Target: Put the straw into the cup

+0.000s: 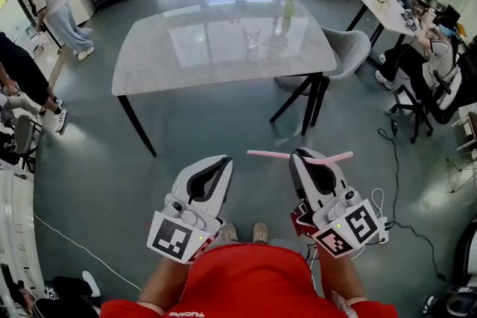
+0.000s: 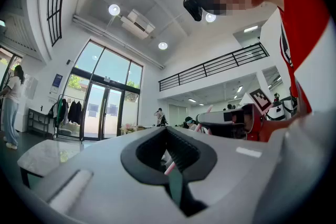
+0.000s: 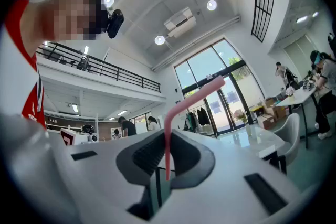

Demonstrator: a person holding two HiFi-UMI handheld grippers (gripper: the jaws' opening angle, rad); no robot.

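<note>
Right gripper (image 1: pixel 299 153) jaws are clamped on the straw (image 1: pixel 268 156); left gripper (image 1: pixel 225 159) jaws are closed, empty. The crosswise-held straw could be knocked against the cup (image 1: pixel 252 36), toppling it.

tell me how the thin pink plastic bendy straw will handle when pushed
Probably very light: the thin pink plastic bendy straw sits crosswise in the right gripper without sagging. It looks bent at its flex joint, so it may fold there if pushed endwise. Being round and smooth, it could pivot in the jaws.
</note>
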